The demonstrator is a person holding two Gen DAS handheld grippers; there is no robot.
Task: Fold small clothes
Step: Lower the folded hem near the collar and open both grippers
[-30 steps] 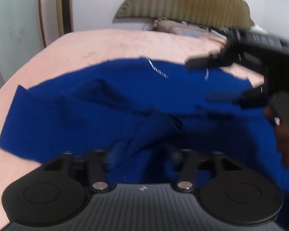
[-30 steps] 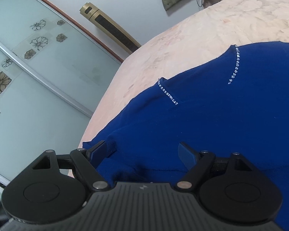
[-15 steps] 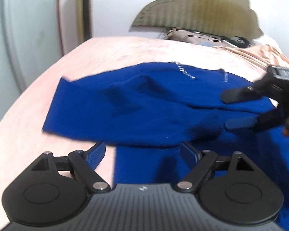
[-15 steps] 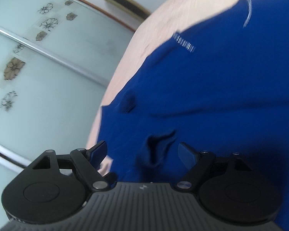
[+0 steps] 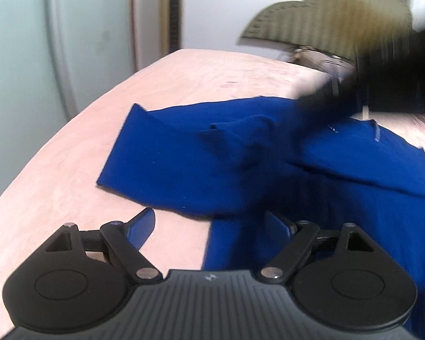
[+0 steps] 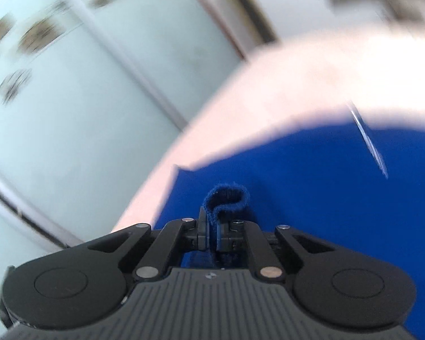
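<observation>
blue top (image 5: pixel 240 164) spread on the pink bed (image 5: pixel 70 170) | right gripper (image 6: pixel 212 233) just clamped a cuff fold | left gripper (image 5: pixel 209 223) wide open, empty | soft, floppy knit, grab hems/edges

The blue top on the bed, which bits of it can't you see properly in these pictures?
- Blue top, left wrist view: its far right part is hidden behind the blurred right tongs.
- Right wrist view: the sparkly trim is smeared by motion blur.
- Both views: its near edge is hidden by the tongs' black bodies.
- Left tongs: open, holding nothing.
</observation>
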